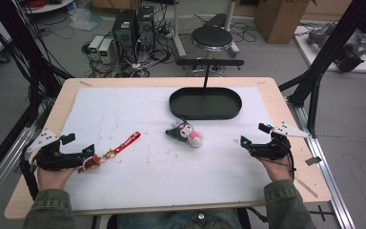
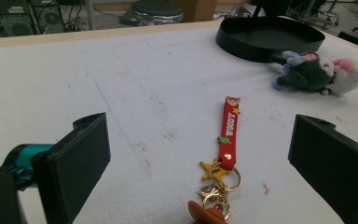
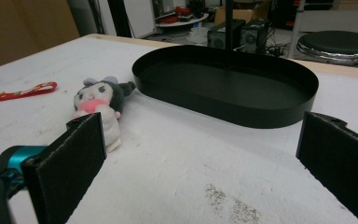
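Left gripper (image 1: 78, 153) sits low at the near left of the table (image 1: 286, 157), jaws spread wide, nothing between the pads; in the left gripper view the red keychain strap (image 2: 228, 133) lies flat on the white mat (image 1: 138, 105) straight ahead, its gold rings and star charm (image 2: 219, 179) already in the gap between the jaws, a brown charm (image 2: 207, 214) at the very bottom edge. In the high view the keychain runs diagonally up-right from the gripper tip, charm end nearest the gripper. Right gripper (image 1: 255, 136) rests at the near right, jaws also spread and empty, pointed toward the plush toy (image 1: 186, 134) and the black oval tray (image 1: 205, 114). Plush lies on its side on the mat, just in front of the tray's near wall, apart from it by a small gap as far as the right gripper view tells. Tray looks empty; a thin post rises from its far side. Step in hand, as I judge it: approach for the pick on the keychain, not yet grasped. Next move likely calls for easing the left gripper a little forward and down so the pads bracket the strap or ring cluster, then closing; flat thin strap may slip, so the ring end looks the better bite. The tray seems the likely place for it.
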Demonstrator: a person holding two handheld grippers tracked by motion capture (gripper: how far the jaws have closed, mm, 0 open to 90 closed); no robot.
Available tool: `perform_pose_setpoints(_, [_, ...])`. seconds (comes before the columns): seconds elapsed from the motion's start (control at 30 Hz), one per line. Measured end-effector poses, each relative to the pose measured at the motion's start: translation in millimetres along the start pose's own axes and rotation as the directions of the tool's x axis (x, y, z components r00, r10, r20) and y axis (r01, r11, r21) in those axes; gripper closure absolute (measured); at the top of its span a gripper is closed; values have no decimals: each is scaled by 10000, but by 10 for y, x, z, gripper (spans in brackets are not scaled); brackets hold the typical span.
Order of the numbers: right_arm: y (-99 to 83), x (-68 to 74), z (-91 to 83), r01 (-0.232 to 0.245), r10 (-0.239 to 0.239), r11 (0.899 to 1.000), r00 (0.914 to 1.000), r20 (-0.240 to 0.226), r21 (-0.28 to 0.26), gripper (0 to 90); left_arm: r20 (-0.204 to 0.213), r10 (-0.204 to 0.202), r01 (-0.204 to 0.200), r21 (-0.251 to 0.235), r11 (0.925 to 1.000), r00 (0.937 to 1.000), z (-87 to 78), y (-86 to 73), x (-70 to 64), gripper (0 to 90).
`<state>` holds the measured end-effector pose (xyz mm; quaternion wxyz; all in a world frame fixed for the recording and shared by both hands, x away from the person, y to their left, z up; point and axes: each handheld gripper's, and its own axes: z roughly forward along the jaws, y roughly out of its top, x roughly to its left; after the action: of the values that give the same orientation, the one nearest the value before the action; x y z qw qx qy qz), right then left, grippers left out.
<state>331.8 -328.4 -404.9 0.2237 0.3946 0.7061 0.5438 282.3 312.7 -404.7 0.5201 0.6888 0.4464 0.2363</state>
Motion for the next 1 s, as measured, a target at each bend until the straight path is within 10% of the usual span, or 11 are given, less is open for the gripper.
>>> perform_pose_setpoints(1.0, [-36, -5, 16, -313, 313, 9995, 9995, 99, 19, 4, 481, 170, -226, 1188, 9927, 9987, 115, 111, 32, 60])
